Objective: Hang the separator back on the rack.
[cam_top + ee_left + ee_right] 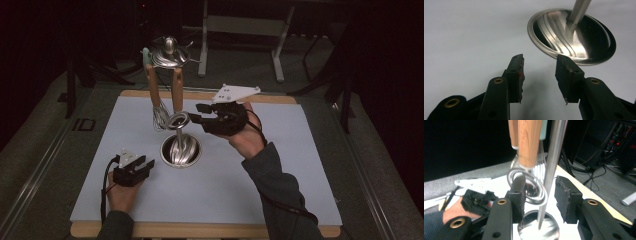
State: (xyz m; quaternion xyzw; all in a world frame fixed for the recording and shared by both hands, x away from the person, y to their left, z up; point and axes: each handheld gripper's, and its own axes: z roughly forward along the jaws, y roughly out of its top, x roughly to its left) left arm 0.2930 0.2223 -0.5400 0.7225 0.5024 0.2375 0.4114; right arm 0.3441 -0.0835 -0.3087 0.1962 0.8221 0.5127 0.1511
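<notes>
Wood-edged table [210, 94] w/ white mat [250, 195]; steel stand base [180, 150] sits on mat.

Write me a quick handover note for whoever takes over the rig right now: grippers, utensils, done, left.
Left gripper: open, low over the mat, just short of the stand base, holding nothing.
Right gripper: open, jaws either side of the metal strainer hanging on its wooden handle beside the stand pole; not gripping.
Whisk hangs alongside from the top rack.
Done: nothing lies off the stand.
Left: probably close on the strainer and unhook it.
</notes>
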